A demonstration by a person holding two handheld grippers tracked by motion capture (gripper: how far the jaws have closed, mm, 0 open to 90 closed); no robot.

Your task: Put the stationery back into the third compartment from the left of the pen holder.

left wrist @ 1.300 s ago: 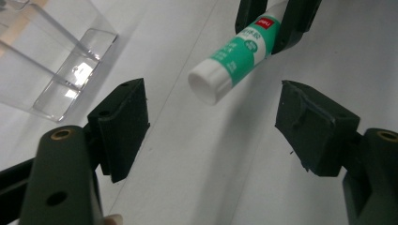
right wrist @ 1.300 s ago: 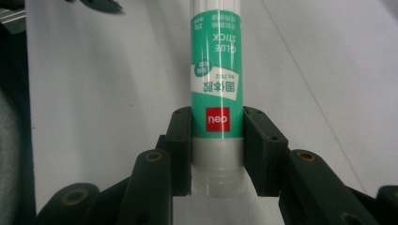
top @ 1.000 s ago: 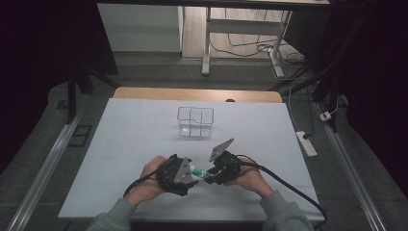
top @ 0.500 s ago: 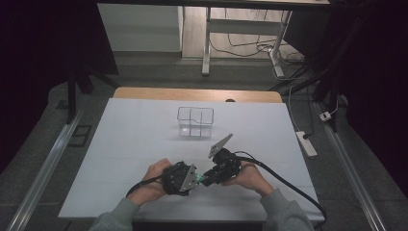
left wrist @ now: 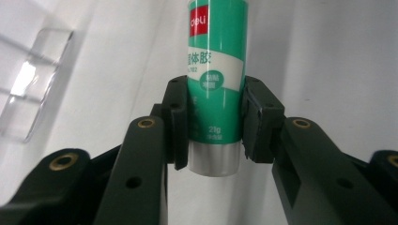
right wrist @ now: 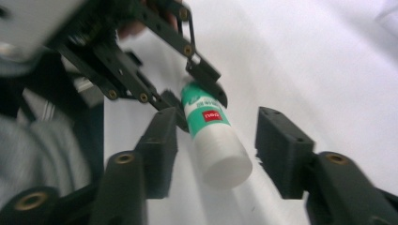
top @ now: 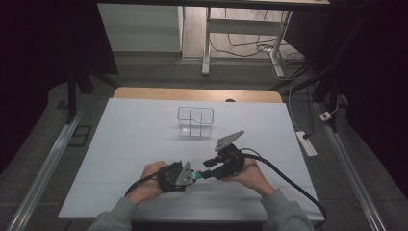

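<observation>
A green glue stick (left wrist: 216, 70) with a white cap and silver base lies level between my two grippers near the table's front edge (top: 196, 177). My left gripper (left wrist: 216, 124) has just been closing and is now shut on the stick's lower end, pads pressed on both sides. My right gripper (right wrist: 220, 150) has just been opening. Its jaws stand apart on either side of the white cap end (right wrist: 225, 159) without touching it. In the high view the left gripper (top: 190, 177) and the right gripper (top: 204, 174) face each other tip to tip.
A clear divided bin (top: 195, 121) stands at the middle of the white table (top: 144, 130), beyond the hands; its edge shows in the left gripper view (left wrist: 33, 93). A power strip (top: 306, 143) lies off the table's right side. Cables trail from both grippers.
Both hands stay near the front edge with the green stick between the grippers. The left gripper has shifted slightly and sits a little lower in the high view.
</observation>
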